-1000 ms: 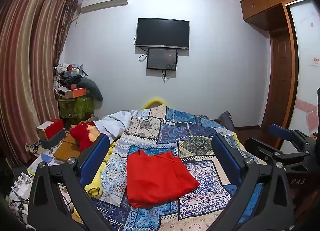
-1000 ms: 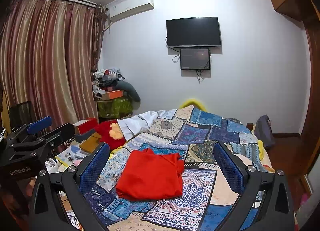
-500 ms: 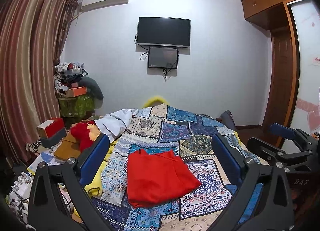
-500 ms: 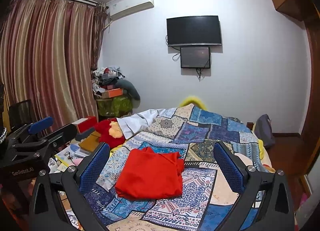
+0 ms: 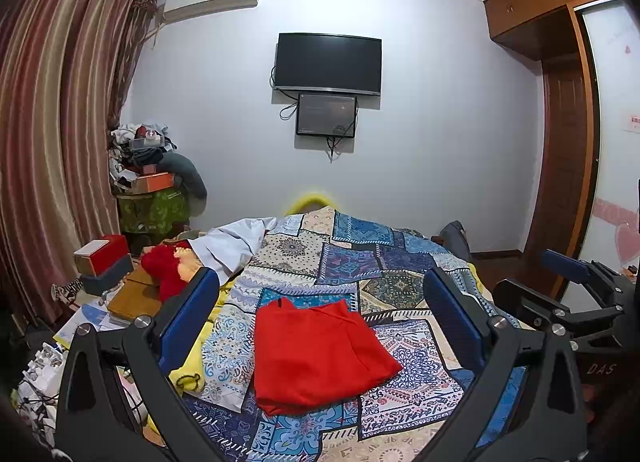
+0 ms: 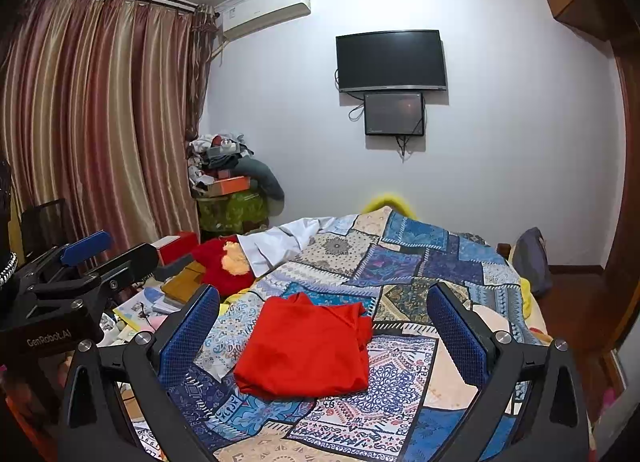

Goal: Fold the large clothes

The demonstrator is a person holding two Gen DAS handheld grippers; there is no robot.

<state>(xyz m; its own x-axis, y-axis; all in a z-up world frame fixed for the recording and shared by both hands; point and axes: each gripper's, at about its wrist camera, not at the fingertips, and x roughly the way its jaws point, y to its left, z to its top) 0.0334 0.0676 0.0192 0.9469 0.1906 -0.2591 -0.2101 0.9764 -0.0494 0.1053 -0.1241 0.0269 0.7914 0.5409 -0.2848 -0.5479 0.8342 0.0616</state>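
A red garment [image 5: 320, 354] lies folded into a rough rectangle on the patchwork bedspread [image 5: 360, 262]; it also shows in the right wrist view [image 6: 308, 346]. My left gripper [image 5: 320, 294] is open and empty, held above and short of the garment. My right gripper [image 6: 323, 302] is open and empty too, held above the garment's near side. The right gripper shows at the right edge of the left wrist view [image 5: 568, 294], and the left gripper at the left edge of the right wrist view [image 6: 72, 274].
A white cloth [image 5: 232, 246] and a red plush toy [image 5: 164, 266] lie at the bed's far left. Boxes and papers [image 5: 104, 262] crowd the floor at left. A clothes pile [image 5: 152, 174] stands by the curtain. A wooden door [image 5: 568, 182] is at right.
Both grippers have drifted slightly, so the scene shifts a little in both views. The garment has not moved and both grippers stay open.
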